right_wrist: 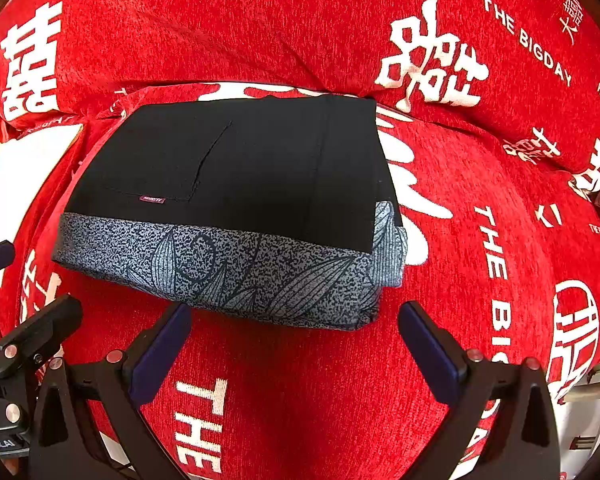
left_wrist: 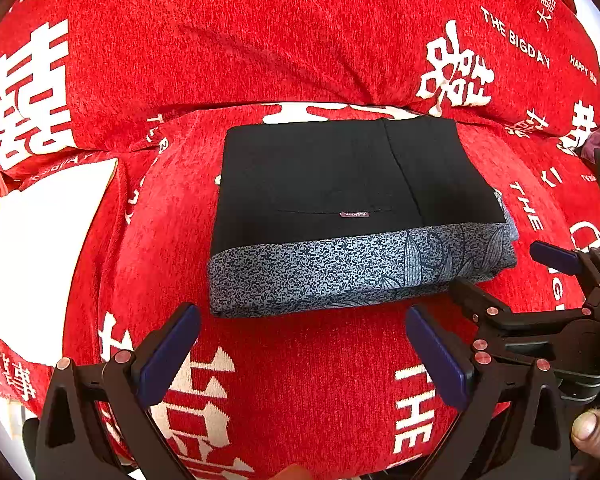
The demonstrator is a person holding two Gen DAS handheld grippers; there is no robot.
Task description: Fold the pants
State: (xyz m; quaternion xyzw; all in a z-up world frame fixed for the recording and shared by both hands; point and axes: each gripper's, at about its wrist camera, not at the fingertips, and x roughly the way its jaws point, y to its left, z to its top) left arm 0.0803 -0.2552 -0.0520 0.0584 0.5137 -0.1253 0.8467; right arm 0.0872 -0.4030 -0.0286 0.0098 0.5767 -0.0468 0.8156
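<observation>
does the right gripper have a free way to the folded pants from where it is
Probably yes: the right gripper is open just short of the folded pants, with only bare red cover between them.

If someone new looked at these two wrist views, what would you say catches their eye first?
First, the bright red plush cover printed with large white characters and English words, which fills both views. In its middle lies a neatly folded black garment with a grey speckled leaf-print band along its near edge. Below it, the left gripper and the right gripper stand open, apart from the cloth.
</observation>
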